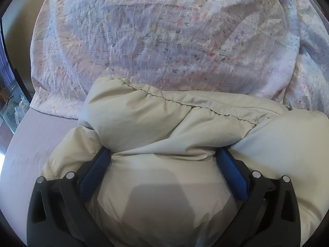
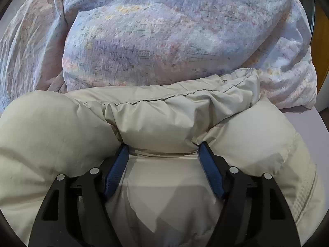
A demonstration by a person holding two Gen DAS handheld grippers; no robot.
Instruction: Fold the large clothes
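The cream puffer jacket (image 1: 144, 123) sits bunched on the bed, its padded bulk heaped up against the floral duvet (image 1: 164, 37) at the far side, with the lilac bed sheet (image 1: 30, 144) showing bare off to the left. And both claws have a bite of it! The left claw (image 1: 163, 154) stands fairly wide, blue pads (image 1: 96, 168) pressed into a thick roll of padding wedged between them, fabric creasing where they dig in. The right claw (image 2: 162, 150) matches it, also well spread, squeezing its own fat fold of the jacket (image 2: 164, 127), a stitched seam running just beyond the tips.

This looks like a fold being carried over, both grips working one plump edge. To do it well, I'd say keep the two claws level and moving together, so the edge lands straight, not skewed. Slippery shell, springy fill: the pinch may creep out, so hold deep in the roll. Watch the duvet too; it lies right against the jacket and could get dragged along.
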